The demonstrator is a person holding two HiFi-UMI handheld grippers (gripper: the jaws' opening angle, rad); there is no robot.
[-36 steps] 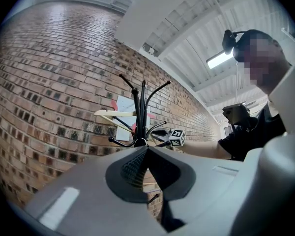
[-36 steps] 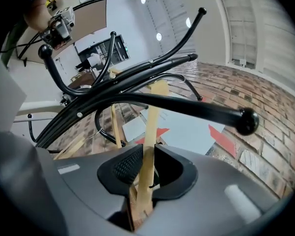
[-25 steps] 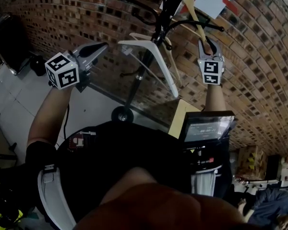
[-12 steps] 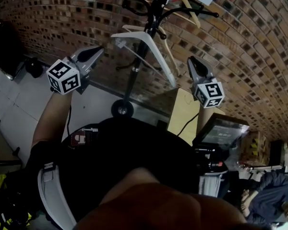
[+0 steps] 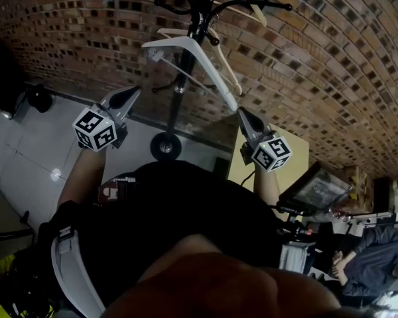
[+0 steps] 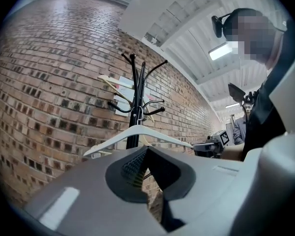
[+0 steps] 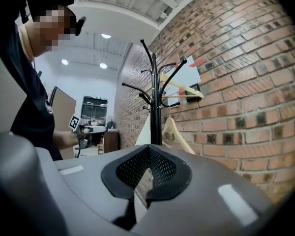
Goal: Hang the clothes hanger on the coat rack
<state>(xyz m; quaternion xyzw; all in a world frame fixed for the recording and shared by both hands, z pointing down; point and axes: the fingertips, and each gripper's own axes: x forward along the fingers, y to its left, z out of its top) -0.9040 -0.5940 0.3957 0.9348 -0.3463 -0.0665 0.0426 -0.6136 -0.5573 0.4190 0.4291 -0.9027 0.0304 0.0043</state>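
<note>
Evidently finished, with hanger hung on rack, so held left gripper and right gripper clear of it, jaws together and empty, right's just closed.

Three hangers (one white), one rack

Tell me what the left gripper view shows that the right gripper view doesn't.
Only the left gripper view: the right tool, the white hanger at full span, a strip light. Only the right gripper view: the left tool, round ceiling lights. Both: the black coat rack, the brick wall, each tool's own jaws shut and empty.
</note>
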